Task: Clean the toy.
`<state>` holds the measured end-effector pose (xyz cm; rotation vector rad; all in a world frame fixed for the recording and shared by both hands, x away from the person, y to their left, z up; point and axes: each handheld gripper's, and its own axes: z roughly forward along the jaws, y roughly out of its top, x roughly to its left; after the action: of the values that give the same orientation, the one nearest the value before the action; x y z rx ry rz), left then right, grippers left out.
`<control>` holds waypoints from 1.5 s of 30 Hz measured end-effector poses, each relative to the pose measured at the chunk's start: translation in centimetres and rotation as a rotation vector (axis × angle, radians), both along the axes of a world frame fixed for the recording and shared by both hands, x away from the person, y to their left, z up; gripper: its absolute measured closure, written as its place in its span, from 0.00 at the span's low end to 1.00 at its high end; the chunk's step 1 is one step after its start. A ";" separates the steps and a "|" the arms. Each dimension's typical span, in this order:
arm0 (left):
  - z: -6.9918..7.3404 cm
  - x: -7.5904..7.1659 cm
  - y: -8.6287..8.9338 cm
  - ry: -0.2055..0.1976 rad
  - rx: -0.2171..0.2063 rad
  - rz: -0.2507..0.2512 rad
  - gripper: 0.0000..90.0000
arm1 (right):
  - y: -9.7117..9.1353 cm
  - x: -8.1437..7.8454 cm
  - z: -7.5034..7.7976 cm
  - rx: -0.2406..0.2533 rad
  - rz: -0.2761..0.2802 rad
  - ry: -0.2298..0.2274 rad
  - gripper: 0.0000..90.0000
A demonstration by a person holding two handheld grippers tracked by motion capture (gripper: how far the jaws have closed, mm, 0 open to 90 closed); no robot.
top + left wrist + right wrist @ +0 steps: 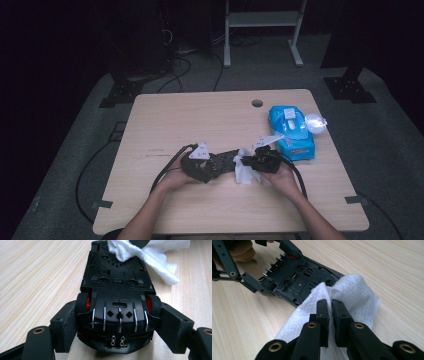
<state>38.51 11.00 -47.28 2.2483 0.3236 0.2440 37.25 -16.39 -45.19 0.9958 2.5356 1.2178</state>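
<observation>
Near the front middle of the table (165, 125), between the two hands: a black toy car (117, 290), belly up, underside with screws and red wheel hubs showing.

Left tool (117, 322) clamped across the car's end, one pad against each side by the small black wheels (81, 305); also seen from above (199, 164), gripped in the left hand (175, 179), cable trailing off towards the table's front left.

Right tool (330, 312) pinched nearly shut on a white wipe (352, 297), jaws almost touching with the cloth bunched between them. Wipe pressed onto the far end of the car's underside, draping over that end and down onto the table beside it. From above, right tool (252, 161) just right of the car, in the right hand (280, 175), wipe (243, 170) spilling out below it.

Further right on the table, well apart from the car: a blue wipe pack (291, 131), lid flap open, and a crumpled clear wrapper (316, 122) just beside its far right corner. Round cable hole (257, 103) near the table's far edge. Beyond the table, grey floor with a white frame (262, 30) and black stand feet (349, 89).
</observation>
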 end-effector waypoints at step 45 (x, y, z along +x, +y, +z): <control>0.5 1.0 0.9 0.171 -0.091 0.039 0.25 | -0.2 1.7 0.1 -0.009 0.035 0.045 0.92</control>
<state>39.56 11.85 -46.80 2.1789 0.4599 0.0562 38.97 -16.64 -45.07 0.9924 2.6008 1.2051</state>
